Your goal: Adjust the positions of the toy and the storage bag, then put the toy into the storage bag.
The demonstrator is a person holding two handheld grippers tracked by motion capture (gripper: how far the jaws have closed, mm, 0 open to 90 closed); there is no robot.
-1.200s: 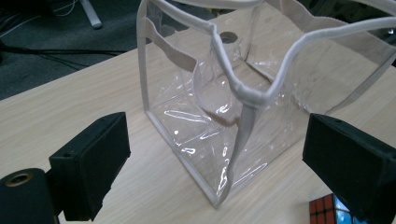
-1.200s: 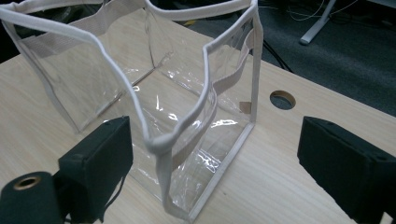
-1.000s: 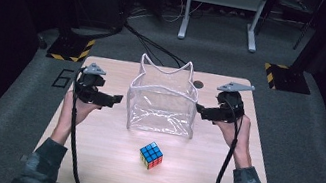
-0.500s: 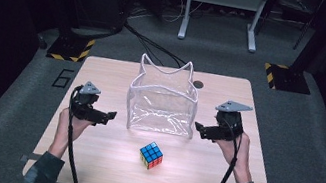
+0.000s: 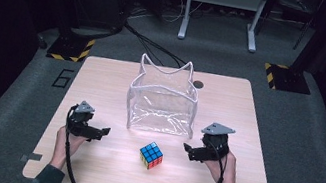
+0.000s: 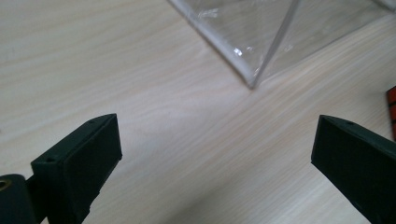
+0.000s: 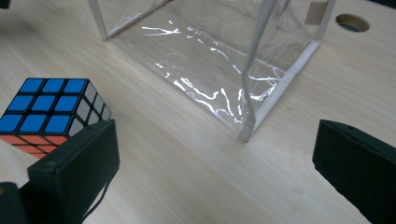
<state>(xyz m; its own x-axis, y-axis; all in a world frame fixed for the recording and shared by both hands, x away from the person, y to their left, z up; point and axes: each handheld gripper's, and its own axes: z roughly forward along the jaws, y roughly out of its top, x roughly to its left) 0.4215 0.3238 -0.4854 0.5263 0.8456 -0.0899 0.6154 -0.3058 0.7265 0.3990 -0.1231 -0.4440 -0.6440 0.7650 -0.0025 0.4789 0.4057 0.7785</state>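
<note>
Sitting corner-on, cube (image 5: pixel 151 155) between both wide-open tools (image 5: pixel 102 132).

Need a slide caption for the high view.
Open left claw and right claw flank a puzzle cube before a clear bag.

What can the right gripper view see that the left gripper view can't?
Right gripper view: the cube's blue top face and a round hole in the table. Left gripper view: just a red sliver of the cube at the right edge, and a long stretch of bare table. Both: a corner of the clear bag, the wooden table, and two open black fingers.
</note>
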